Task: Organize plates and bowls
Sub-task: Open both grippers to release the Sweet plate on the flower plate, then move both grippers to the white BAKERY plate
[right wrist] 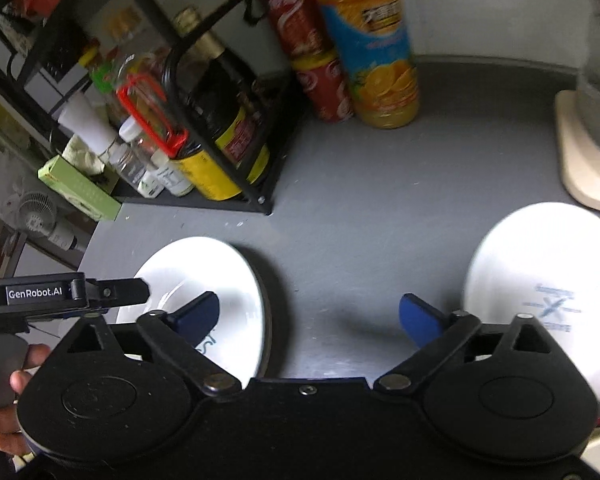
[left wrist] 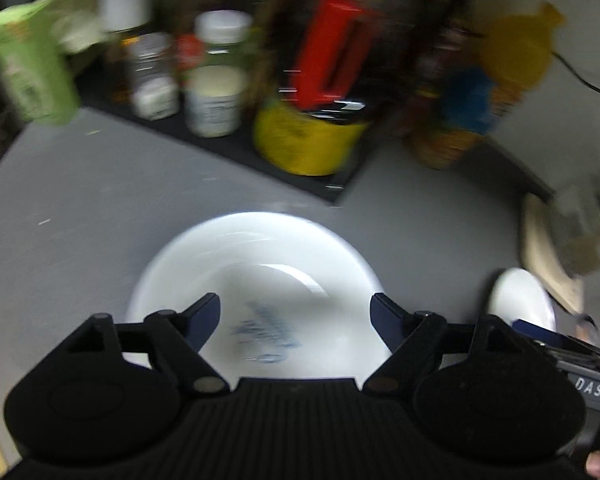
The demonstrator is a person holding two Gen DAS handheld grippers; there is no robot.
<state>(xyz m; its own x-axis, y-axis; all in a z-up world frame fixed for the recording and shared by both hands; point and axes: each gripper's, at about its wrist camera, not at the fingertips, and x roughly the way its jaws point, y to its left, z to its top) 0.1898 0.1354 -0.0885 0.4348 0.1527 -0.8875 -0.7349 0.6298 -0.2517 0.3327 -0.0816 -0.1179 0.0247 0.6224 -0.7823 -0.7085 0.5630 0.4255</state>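
Two white bowls are seen on the grey table (right wrist: 360, 208): one bowl (left wrist: 256, 292) lies under the left gripper (left wrist: 296, 320), the other bowl (right wrist: 540, 280) sits to the right of the right gripper (right wrist: 308, 320), near a beige board (right wrist: 580, 160). Both pairs of blue fingers (right wrist: 196, 316) are spread wide, with nothing gripped. A black rack (right wrist: 228, 184) of bottles is seen behind.
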